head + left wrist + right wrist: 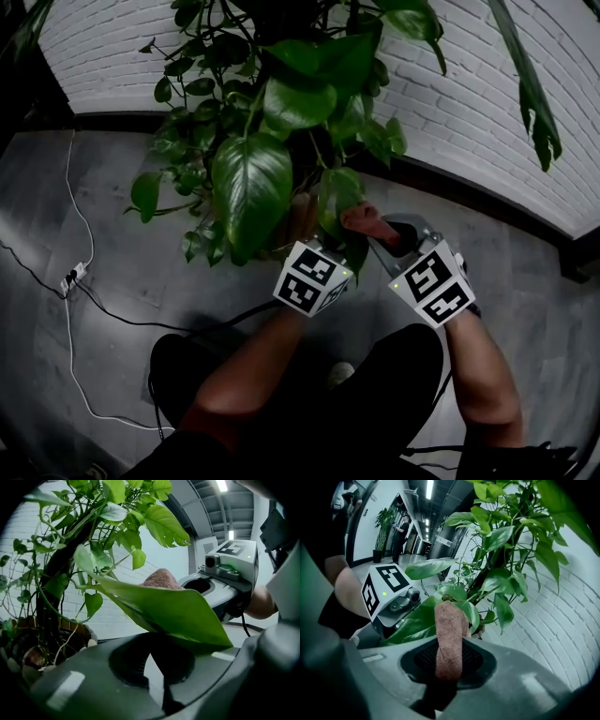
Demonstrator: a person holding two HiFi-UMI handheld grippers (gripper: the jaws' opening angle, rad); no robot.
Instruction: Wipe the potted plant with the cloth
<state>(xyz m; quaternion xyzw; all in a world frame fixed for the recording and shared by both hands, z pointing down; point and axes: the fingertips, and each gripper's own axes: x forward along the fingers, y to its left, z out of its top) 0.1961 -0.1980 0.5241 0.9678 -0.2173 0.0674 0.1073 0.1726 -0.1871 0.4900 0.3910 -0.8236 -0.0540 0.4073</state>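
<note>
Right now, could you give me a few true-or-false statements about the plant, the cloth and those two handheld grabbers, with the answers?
1. The right gripper is shut on the cloth. True.
2. The cloth lies on the floor. False: it stands up between the right gripper's jaws.
3. A large leaf lies across the left gripper's jaws. True.
4. The potted plant stands before a wooden fence. False: a white brick wall is behind it.
</note>
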